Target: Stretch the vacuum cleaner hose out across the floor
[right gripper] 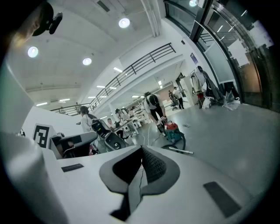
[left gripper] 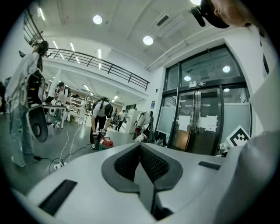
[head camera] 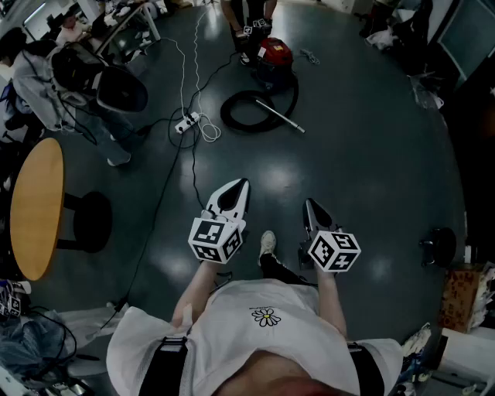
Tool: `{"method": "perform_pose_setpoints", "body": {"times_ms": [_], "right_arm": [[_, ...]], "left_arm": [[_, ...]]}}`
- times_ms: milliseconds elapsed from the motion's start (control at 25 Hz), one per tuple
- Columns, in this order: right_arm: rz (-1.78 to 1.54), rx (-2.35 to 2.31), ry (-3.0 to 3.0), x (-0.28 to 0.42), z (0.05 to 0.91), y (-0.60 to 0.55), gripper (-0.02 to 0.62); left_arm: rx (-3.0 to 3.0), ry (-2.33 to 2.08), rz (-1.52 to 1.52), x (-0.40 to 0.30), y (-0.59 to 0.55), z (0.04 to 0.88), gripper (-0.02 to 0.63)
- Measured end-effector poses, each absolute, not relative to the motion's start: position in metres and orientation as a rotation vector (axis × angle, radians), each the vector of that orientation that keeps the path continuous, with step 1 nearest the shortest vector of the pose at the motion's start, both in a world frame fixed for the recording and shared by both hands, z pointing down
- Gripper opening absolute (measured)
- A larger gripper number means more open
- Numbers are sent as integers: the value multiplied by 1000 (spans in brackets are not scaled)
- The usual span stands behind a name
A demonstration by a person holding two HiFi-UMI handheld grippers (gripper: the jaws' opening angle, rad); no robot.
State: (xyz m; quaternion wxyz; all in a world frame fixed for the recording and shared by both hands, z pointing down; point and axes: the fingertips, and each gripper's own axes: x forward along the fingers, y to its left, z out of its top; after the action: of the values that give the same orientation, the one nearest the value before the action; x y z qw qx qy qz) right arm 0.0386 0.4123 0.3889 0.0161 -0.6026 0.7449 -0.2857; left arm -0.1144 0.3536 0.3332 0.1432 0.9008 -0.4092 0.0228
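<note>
**Hose coiled well ahead, both grippers empty**

Both tools are clenched on nothing: the left gripper (head camera: 240, 187) and the right gripper (head camera: 310, 207) each have their jaws pressed together, held out in front of the person's body.

The vacuum cleaner (head camera: 274, 54) sits at 12 o'clock, well apart from them. Its black hose (head camera: 225, 112) lies in a loop on the floor just on the near side of it, and the metal wand (head camera: 280, 116) crosses the loop toward 1 o'clock.

Likely troubles:
- Another person (head camera: 249, 15) stands right at the machine; a pull on the hose could probably drag or tip the canister into their feet.
- A white power strip (head camera: 188, 122) and its cables trail at 11 o'clock, just beside the loop, so the hose could snag them when dragged.
- A stiff wand may swing if gripped off-centre.
</note>
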Motion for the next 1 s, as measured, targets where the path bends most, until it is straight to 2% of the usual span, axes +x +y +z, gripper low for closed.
{"method": "perform_pose_setpoints", "body": {"times_ms": [320,400,440,480,520,600,1000], "right_arm": [[-634,-1695,2475,55,332,224,17],[-579,-1655,2504,54,324,181,18],[-537,-1669,2512,57,323,155,33],[-488,-1699,2521,62,324,125,141],[-440,-1735,2531,67,327,93,161],[-392,-1788,2547,76,335,28,189],[-720,-1681,2631,106,374,-263,187]], "left_arm": [[2659,-1243,-66,-70,174,287,12],[2652,-1227,-79,-64,131,292,62],[2644,-1212,-92,-59,106,297,127],[2636,-1205,-104,-54,78,302,174],[2630,-1209,-111,-51,49,308,188],[2622,-1230,-107,-48,-10,322,189],[2614,-1157,80,-14,-309,369,189]]}}
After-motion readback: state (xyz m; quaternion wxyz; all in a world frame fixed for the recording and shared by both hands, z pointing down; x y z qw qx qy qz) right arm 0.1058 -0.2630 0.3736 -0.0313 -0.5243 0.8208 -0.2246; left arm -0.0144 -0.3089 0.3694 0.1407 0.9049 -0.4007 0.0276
